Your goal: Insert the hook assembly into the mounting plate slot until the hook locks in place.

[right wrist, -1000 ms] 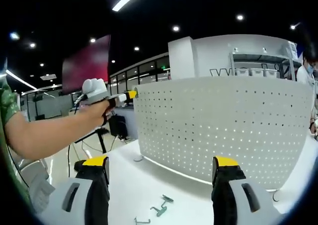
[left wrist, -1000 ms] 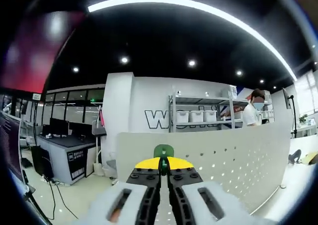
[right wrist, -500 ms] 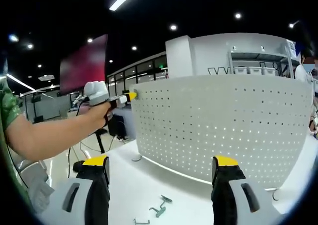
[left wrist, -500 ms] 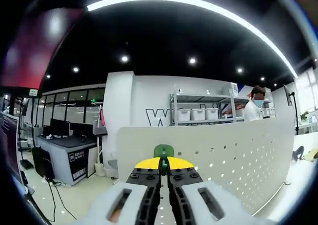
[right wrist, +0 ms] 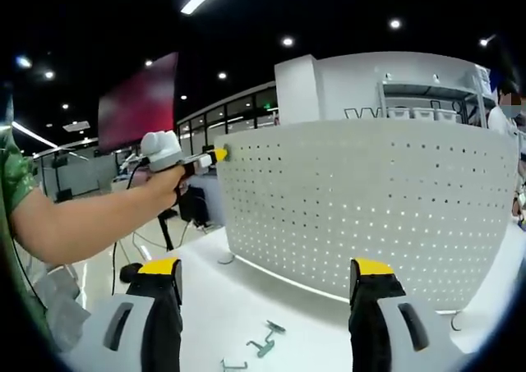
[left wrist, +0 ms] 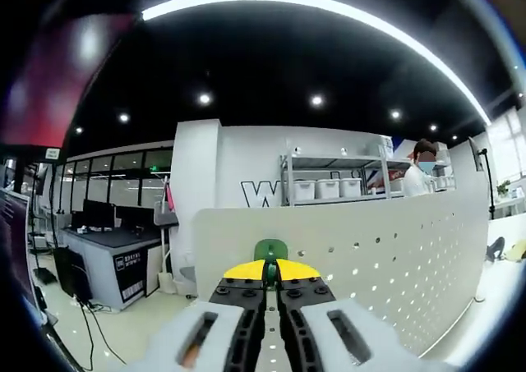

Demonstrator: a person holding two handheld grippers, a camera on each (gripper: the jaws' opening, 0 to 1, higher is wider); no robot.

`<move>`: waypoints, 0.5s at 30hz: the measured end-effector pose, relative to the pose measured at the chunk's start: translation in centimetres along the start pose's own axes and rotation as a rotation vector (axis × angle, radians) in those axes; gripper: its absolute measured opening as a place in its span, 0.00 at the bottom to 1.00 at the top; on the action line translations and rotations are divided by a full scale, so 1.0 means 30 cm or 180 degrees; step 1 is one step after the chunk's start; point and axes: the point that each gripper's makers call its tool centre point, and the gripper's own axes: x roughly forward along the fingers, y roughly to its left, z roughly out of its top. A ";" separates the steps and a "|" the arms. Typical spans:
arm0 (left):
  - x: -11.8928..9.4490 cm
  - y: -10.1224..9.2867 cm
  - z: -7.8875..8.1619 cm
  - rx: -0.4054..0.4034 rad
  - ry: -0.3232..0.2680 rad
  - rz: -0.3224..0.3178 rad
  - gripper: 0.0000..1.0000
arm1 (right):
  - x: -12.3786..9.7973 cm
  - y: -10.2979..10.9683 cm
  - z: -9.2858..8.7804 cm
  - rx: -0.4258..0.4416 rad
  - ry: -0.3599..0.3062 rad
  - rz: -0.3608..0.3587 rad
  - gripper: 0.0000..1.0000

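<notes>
The left gripper [left wrist: 264, 283], jaws clamped on the green hook [left wrist: 269, 250], holds it at the perforated mounting plate's [right wrist: 370, 199] top edge, ready for pushing home; right gripper [right wrist: 263, 286] jaws wait apart.

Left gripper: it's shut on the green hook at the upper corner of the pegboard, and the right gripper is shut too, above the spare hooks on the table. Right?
Not quite. The right gripper is open; the right gripper view shows its jaws wide apart above the spare hooks. The left gripper is shut on the green hook at the pegboard corner.
</notes>
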 end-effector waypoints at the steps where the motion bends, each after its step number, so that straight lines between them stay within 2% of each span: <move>1: 0.001 0.000 0.000 -0.0012 -0.0001 -0.0007 0.03 | 0.001 0.001 -0.001 0.0001 0.0005 0.0002 0.85; 15: 0.009 0.005 -0.019 -0.0006 0.0022 0.0003 0.03 | 0.005 0.001 -0.002 -0.0018 0.0041 0.0010 0.84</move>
